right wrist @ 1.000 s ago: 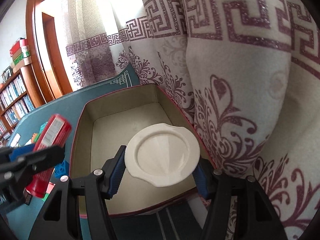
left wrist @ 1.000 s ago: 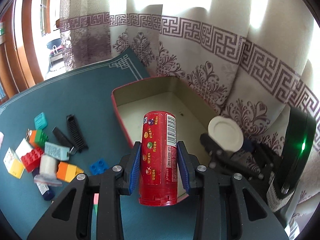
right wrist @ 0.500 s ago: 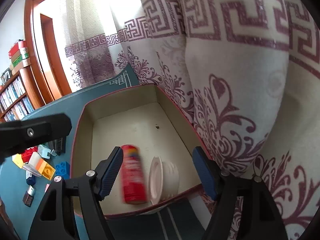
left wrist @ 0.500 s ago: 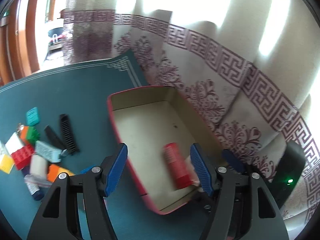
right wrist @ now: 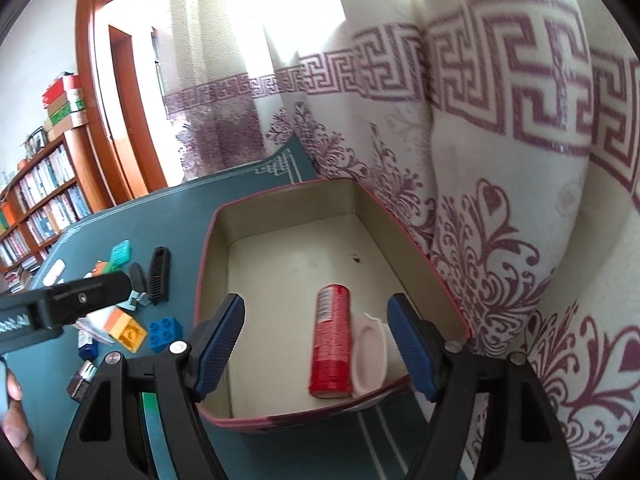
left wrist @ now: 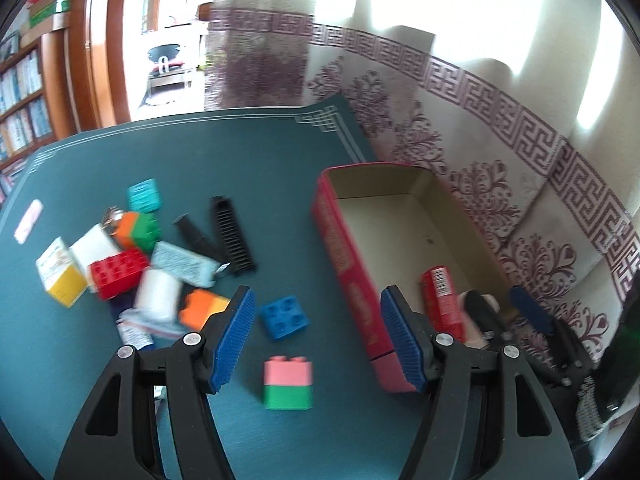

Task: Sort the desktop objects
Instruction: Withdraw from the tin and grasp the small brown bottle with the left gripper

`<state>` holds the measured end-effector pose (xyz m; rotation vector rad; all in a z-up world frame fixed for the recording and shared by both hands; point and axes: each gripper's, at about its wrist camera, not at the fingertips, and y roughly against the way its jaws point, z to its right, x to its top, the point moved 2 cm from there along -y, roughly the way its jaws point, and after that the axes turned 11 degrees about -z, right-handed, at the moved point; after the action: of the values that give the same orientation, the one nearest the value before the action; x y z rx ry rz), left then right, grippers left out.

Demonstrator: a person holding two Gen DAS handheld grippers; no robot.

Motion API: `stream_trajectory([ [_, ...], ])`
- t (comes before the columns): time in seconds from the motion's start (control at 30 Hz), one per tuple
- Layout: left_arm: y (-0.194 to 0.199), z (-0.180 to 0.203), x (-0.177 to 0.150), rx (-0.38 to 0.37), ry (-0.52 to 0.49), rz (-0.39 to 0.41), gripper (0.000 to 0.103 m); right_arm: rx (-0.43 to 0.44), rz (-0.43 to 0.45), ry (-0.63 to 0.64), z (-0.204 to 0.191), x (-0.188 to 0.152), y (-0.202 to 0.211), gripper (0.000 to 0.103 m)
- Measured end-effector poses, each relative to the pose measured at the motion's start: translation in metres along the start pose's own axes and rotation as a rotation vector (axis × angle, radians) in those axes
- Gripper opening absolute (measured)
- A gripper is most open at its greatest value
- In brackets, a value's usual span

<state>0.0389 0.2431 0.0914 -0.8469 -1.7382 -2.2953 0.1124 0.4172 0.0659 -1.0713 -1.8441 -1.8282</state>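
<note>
While both sets of blue pads are standing apart with nothing between them, the left gripper [left wrist: 316, 338] is hovering over the teal table mat [left wrist: 200, 160], its jaws having just been opening and now framing only a blue block [left wrist: 285, 317] and a pink-and-green block [left wrist: 288, 383] lying below, untouched. The right gripper [right wrist: 318, 350] is hanging at the near end of the red box [right wrist: 208, 264], its jaws also having just been widening, empty. Inside that box, a red tube [right wrist: 331, 340] is lying on its side near the near wall, its long axis running near to far, the barcoded end pointing away toward the curtain [right wrist: 480, 160]. A white lid [right wrist: 370, 364] is leaning on edge just right of the tube, seemingly touching it. Both are resting in the box, presumably because it serves as the sorting bin. Farther left, the unsorted heap [left wrist: 132, 264] of blocks, cartons and a black comb [left wrist: 232, 236] is waiting, which is probably why the left gripper is facing that side.
</note>
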Motion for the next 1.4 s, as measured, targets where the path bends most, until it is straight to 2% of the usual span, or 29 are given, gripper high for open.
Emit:
stream_trajectory([
  [0.2,0.004,-0.039,-0.016,0.046,0.061,-0.010,0.069,0.072,-0.004,0.033,-0.021,-0.004,0.009,0.078],
  [0.37,0.005,-0.067,-0.032,0.069,0.101,-0.024,0.069,0.098,-0.003,0.083,-0.043,-0.012,0.016,0.078],
  [0.7,0.002,-0.107,-0.063,0.123,0.126,-0.054,0.069,0.162,-0.038,0.156,-0.079,-0.033,0.018,0.078],
  [0.97,-0.016,-0.124,-0.083,0.106,0.134,-0.112,0.069,0.196,-0.089,0.204,-0.107,-0.057,0.012,0.078],
  [1.4,-0.036,-0.126,-0.085,0.095,0.045,-0.143,0.067,0.180,-0.174,0.202,-0.128,-0.079,-0.009,0.078],
])
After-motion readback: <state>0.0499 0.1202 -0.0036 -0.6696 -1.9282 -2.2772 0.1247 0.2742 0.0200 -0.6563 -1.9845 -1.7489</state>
